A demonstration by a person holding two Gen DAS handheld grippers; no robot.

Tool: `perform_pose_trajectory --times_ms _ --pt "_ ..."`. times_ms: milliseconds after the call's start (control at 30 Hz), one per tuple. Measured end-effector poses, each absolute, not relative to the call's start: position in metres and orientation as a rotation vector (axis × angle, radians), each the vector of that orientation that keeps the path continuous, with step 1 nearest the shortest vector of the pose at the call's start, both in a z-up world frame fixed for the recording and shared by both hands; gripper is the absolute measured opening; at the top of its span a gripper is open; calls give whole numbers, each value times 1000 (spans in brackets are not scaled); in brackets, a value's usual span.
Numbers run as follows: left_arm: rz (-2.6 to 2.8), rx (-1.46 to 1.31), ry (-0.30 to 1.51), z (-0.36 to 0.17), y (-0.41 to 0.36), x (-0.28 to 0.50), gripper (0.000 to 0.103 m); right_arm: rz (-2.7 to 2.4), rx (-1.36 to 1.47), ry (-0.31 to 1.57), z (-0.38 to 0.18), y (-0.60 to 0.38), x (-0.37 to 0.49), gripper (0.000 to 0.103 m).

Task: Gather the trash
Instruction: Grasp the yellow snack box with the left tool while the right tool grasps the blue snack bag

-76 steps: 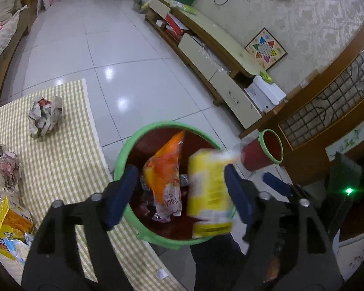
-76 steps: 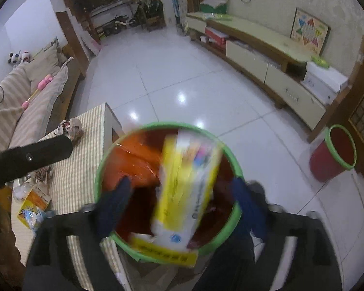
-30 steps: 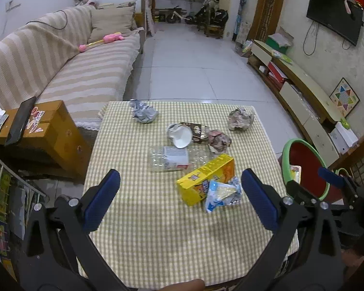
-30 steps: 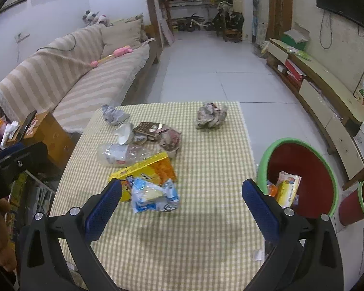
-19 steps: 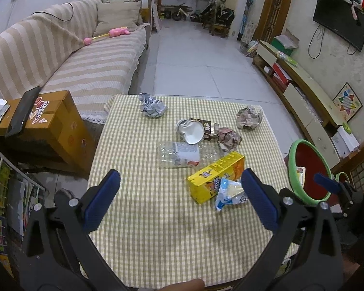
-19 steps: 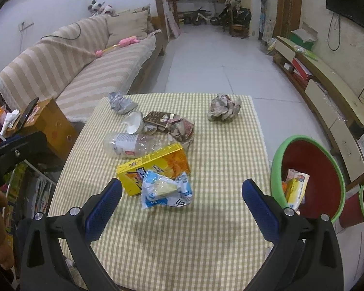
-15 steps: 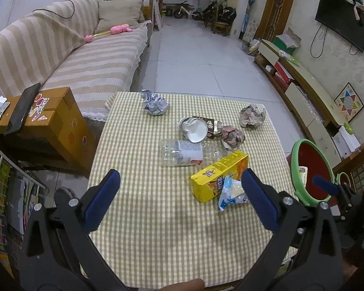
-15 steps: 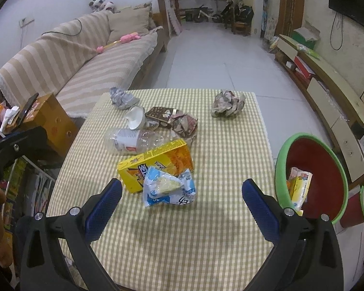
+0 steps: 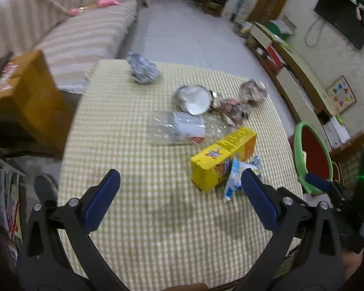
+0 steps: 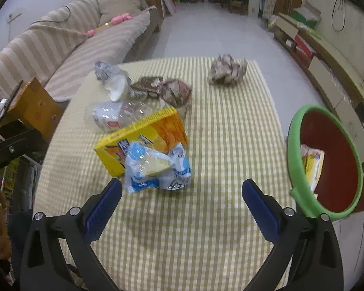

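Both grippers empty, fingers wide apart. Blue wrapper at 11 o'clock of right gripper: light, crinkly, prob slippery. Pinch its bunched middle.

The right gripper hangs over the near part of a checked table with its 2 blue-padded fingers spread wide and nothing between them. Just beyond the left finger lies a blue-and-white wrapper resting against a yellow box, with a clear bottle, a white cup and 3 paper wads farther back. At the table's right edge stands a green-rimmed red bin holding a yellow packet.
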State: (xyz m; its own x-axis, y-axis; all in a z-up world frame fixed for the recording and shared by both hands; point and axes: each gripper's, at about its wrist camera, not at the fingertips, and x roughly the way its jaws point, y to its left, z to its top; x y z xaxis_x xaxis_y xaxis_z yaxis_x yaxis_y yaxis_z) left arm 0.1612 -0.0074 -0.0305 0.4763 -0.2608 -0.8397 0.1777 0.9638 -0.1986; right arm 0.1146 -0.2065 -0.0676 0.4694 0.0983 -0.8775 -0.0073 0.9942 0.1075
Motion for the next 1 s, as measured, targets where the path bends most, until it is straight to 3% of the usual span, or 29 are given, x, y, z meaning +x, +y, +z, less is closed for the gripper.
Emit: perform_pose_trajectory --times_ms 333,533,633,1000 --pt "-462 -5 1135 -81 -47 201 97 55 103 1141 -98 -217 121 95" --pt "-556 -25 1196 -109 -59 221 79 87 115 1165 -112 -217 128 95" --pt "-606 -86 1232 -119 -60 226 59 108 124 1164 -116 -214 130 95" --pt "-669 -203 1235 -119 -43 213 48 193 167 1162 -129 -204 153 93"
